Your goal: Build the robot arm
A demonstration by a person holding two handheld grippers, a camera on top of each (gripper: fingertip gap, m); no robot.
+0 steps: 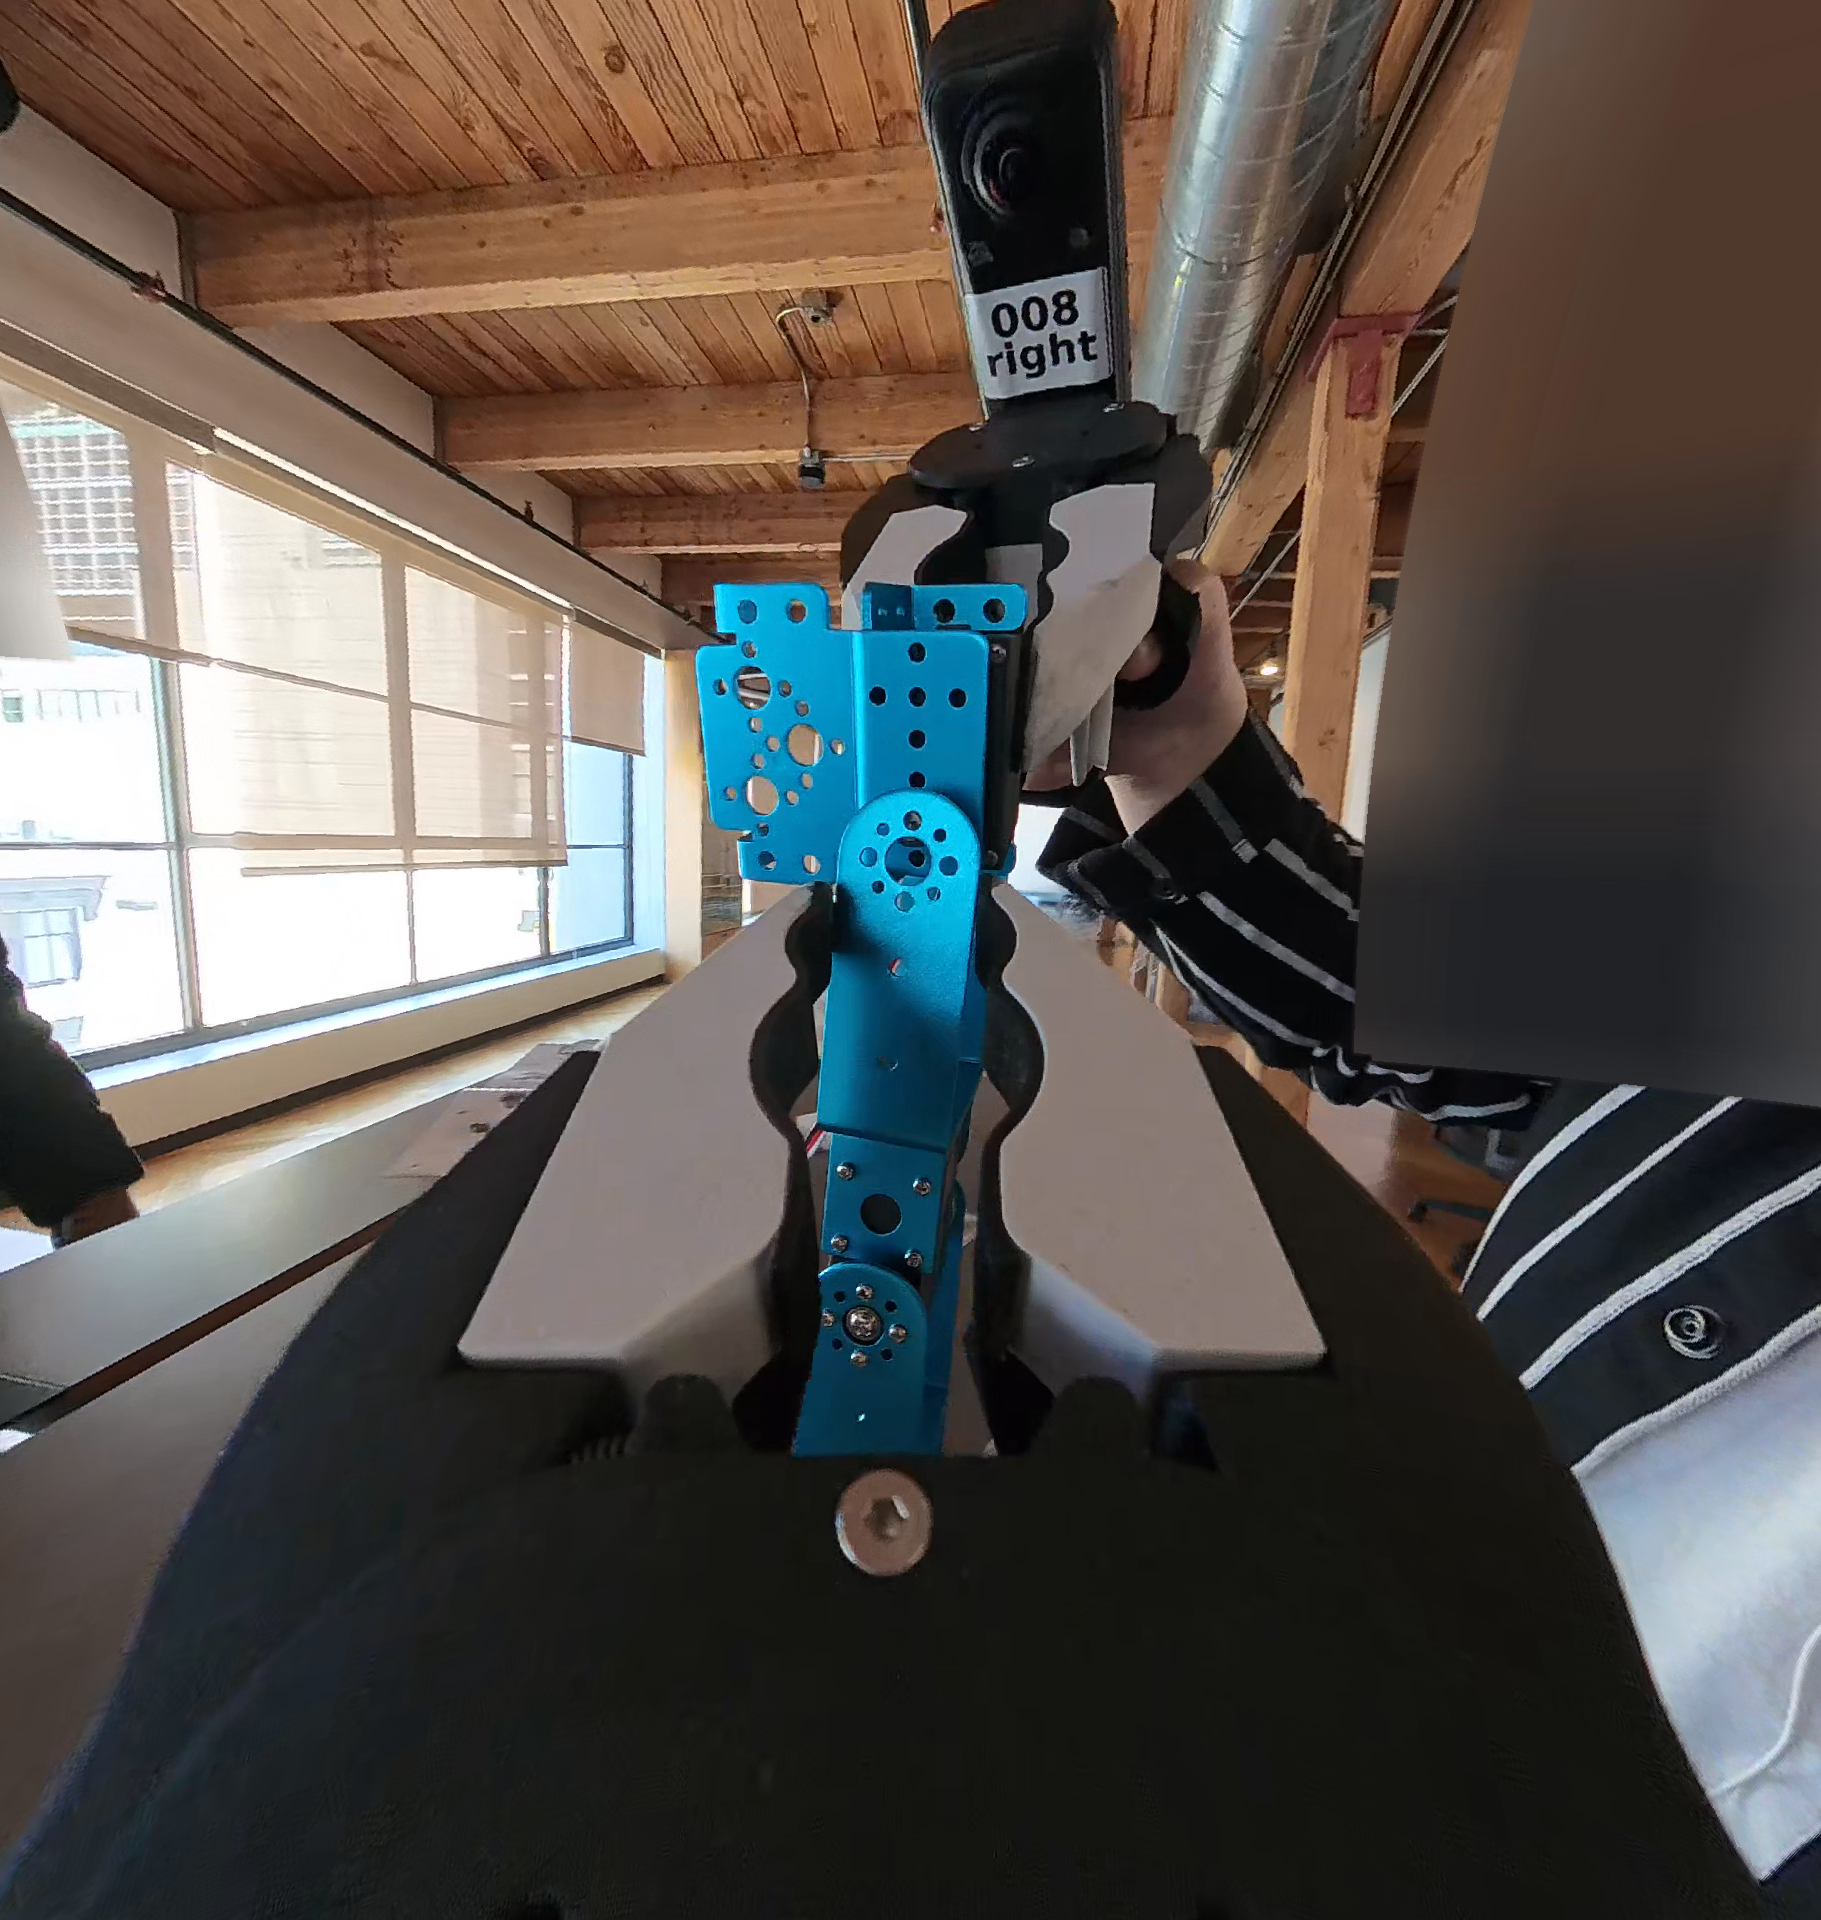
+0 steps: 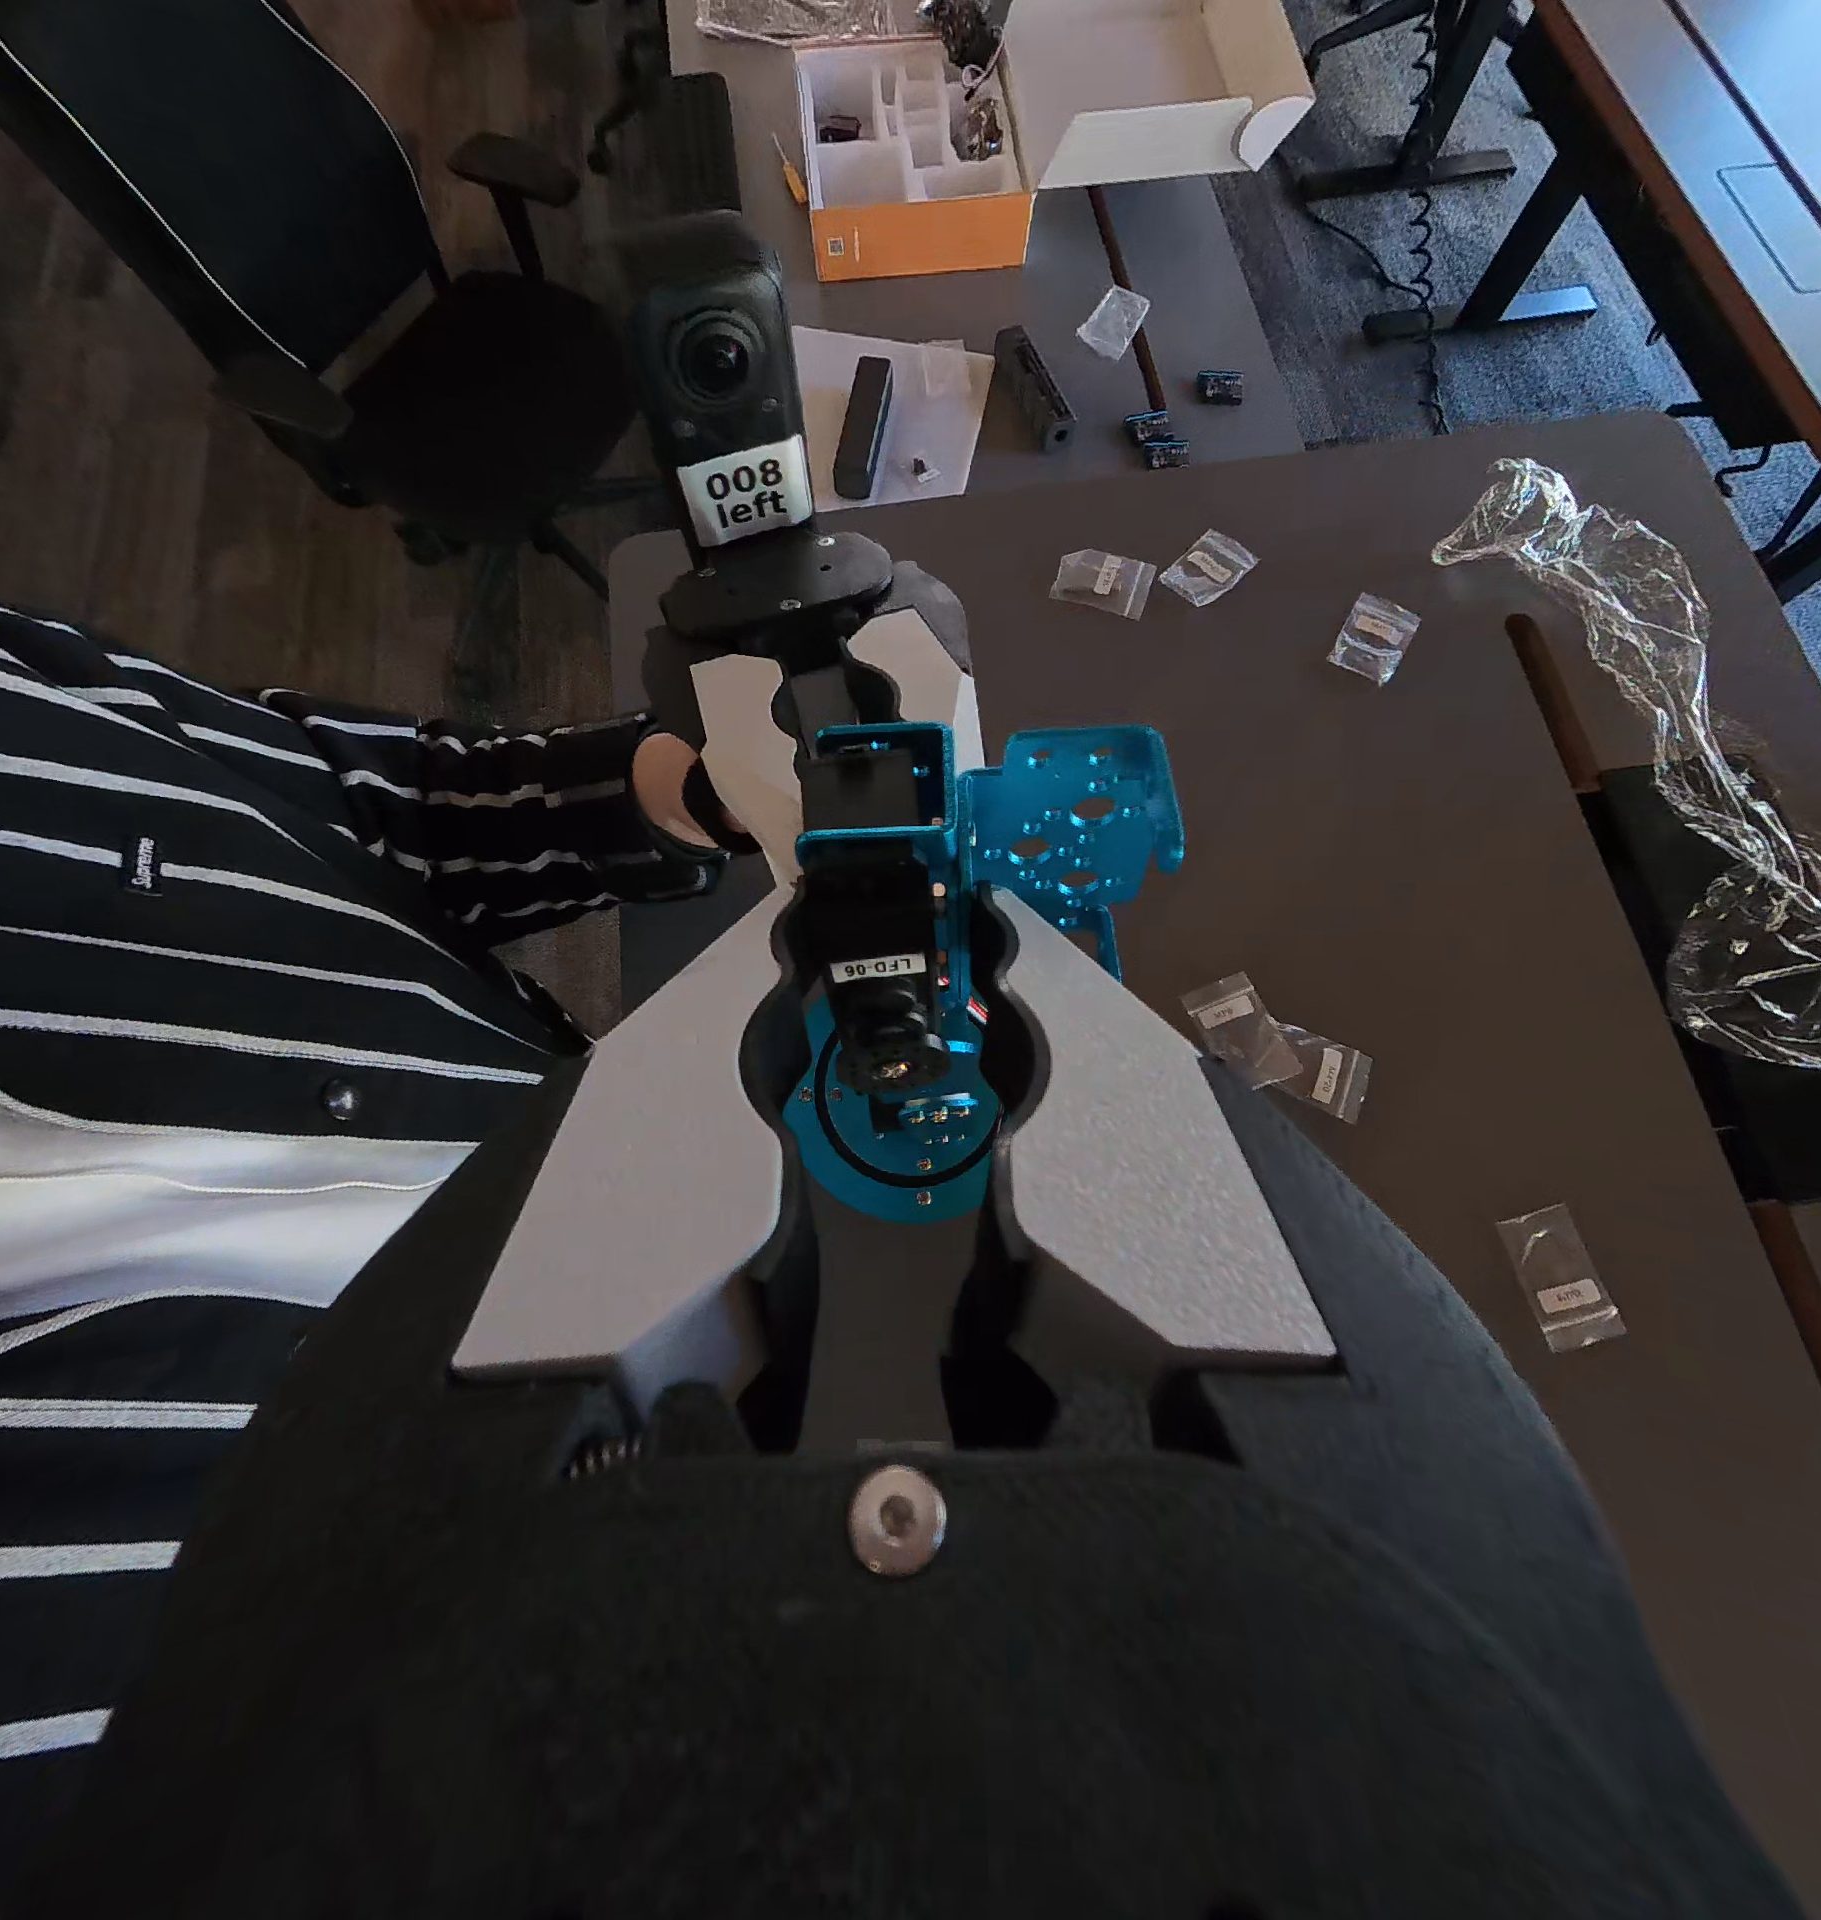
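A blue metal bracket assembly (image 1: 885,1029) with black servos is held between both grippers, above the dark table (image 2: 1405,1039). My left gripper (image 1: 901,894) is shut on its lower blue links and points up toward the ceiling. My right gripper (image 2: 890,904) is shut on the other end, around a black servo (image 2: 870,935) and a round blue base. A perforated blue plate (image 2: 1072,821) sticks out to the side. The right gripper shows in the left wrist view (image 1: 999,665), at the top of the assembly. The left gripper shows in the right wrist view (image 2: 864,758), beyond the assembly.
Several small plastic parts bags (image 2: 1373,634) and crumpled clear wrap (image 2: 1716,831) lie on the table. An open orange-and-white box (image 2: 916,177) and small black parts lie farther off. An office chair (image 2: 366,312) stands at the left. A person in a striped shirt (image 2: 210,883) holds the grippers. Only a small space, under 4 cm, lies between the two pairs of fingers.
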